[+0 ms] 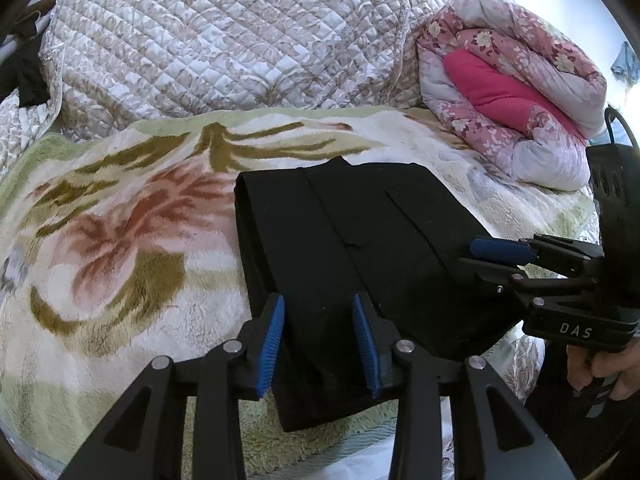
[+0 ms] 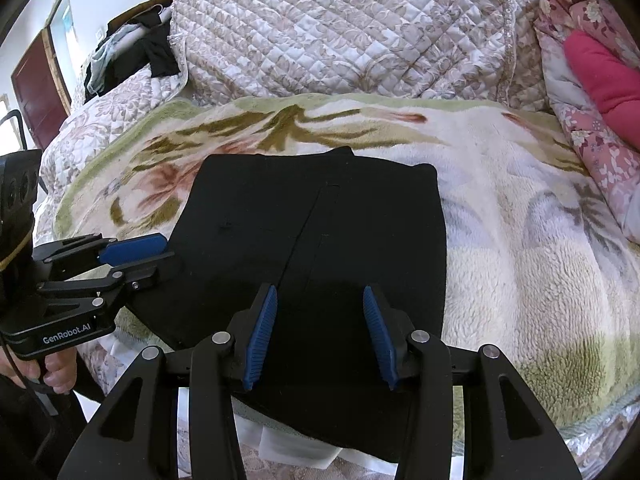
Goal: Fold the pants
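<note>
Black pants (image 1: 360,220) lie folded into a flat, wide packet on a fleece blanket (image 1: 120,240) with a flower pattern. Over the packet's near left end hangs my left gripper (image 1: 319,308), open, its blue pads apart with fabric lying flat below them. From the right wrist view the pants (image 2: 320,220) fill the middle, and my right gripper (image 2: 320,296) stands open above their near edge. Each camera catches the other tool: the right gripper (image 1: 476,258) at the packet's right side, the left gripper (image 2: 166,250) at its left side. A hand (image 1: 600,372) grips the right tool's handle.
A quilted bedspread (image 1: 220,40) is heaped behind the blanket. At the right lies a rolled pink floral duvet (image 1: 520,92). Dark clothes (image 2: 152,52) sit at the back left near a brown door (image 2: 36,96). The bed's front edge (image 2: 280,452) runs just below the pants.
</note>
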Demonstrator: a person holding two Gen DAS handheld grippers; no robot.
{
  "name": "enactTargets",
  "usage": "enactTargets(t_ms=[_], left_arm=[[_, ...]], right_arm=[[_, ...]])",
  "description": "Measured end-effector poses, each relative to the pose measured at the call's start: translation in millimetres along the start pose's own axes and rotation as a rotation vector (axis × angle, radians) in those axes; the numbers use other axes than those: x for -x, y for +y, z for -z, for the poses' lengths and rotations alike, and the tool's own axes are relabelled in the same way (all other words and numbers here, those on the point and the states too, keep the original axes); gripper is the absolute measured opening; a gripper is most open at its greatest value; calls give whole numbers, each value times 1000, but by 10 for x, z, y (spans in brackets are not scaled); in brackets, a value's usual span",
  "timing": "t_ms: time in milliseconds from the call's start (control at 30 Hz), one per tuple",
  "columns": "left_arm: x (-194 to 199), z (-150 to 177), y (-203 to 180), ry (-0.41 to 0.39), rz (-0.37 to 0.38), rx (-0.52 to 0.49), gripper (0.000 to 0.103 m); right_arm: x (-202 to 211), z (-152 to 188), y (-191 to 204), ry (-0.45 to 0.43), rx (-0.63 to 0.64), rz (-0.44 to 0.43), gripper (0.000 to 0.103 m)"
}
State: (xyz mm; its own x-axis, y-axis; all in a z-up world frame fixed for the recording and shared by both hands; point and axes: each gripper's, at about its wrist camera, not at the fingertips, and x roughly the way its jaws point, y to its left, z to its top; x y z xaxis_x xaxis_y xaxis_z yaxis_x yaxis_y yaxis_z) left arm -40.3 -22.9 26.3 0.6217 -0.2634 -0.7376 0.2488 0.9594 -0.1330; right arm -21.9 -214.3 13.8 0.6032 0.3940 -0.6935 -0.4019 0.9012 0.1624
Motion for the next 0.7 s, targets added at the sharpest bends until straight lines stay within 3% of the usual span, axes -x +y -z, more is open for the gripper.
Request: enactTargets(t_ms=[700], left_arm=[[6, 6, -8, -7, 0, -1, 39]], right_arm=[[6, -5, -34, -3, -4, -5, 46]])
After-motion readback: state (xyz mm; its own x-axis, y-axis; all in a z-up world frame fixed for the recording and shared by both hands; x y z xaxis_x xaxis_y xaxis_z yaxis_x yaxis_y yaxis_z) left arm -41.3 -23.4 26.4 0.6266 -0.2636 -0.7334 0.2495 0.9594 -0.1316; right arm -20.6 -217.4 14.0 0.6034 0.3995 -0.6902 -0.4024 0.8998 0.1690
